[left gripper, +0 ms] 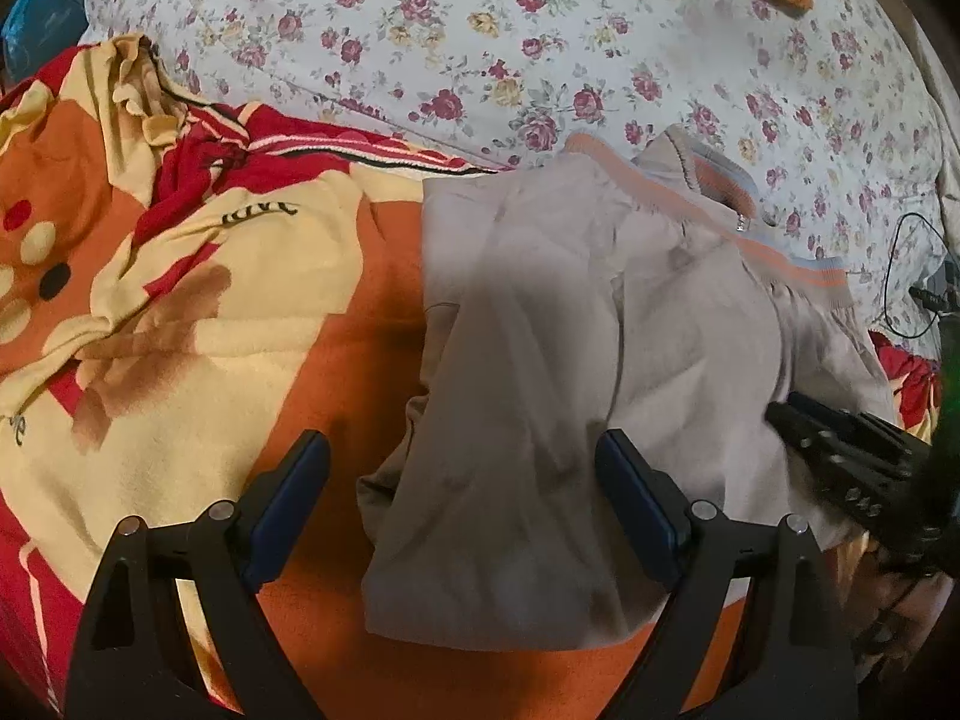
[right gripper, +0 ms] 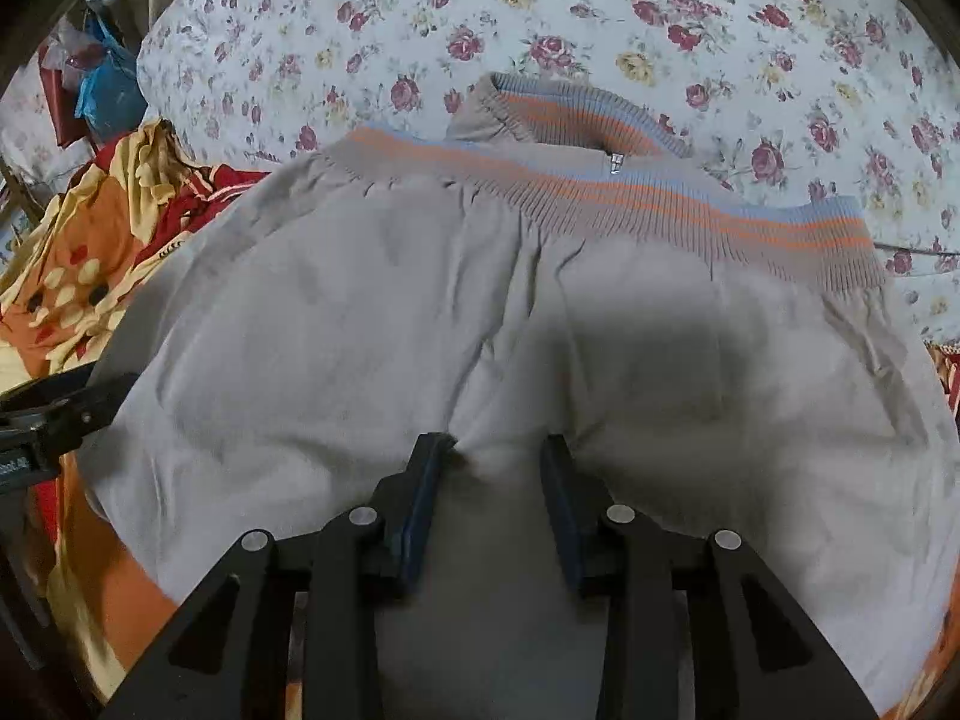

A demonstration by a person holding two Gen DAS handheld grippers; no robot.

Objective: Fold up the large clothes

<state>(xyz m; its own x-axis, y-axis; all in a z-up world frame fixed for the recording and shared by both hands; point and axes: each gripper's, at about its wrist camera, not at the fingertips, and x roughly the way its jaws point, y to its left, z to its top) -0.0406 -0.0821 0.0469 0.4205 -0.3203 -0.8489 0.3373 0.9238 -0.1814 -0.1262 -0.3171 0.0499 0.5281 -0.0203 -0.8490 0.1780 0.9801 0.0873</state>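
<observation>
A beige zip jacket [left gripper: 540, 312] [right gripper: 360, 300] with a ribbed hem striped orange and light blue [right gripper: 660, 204] lies folded on the bed. My left gripper [left gripper: 462, 444] hovers wide open over the jacket's near left part, one finger [left gripper: 300, 480] above the blanket and the other [left gripper: 636, 492] above the cloth. My right gripper [right gripper: 492, 450] stands part open low over the jacket's middle; a small pucker of cloth sits by its left finger [right gripper: 423, 480], and the pads do not press it. In the left wrist view the right gripper [left gripper: 798, 420] shows at the right edge.
An orange, yellow and red cartoon blanket [left gripper: 180, 300] lies under and left of the jacket. A white floral sheet [left gripper: 480, 30] [right gripper: 600, 12] covers the far side. A black cable [left gripper: 894, 276] lies at far right. Blue and red bags [right gripper: 102, 90] sit off the bed's left.
</observation>
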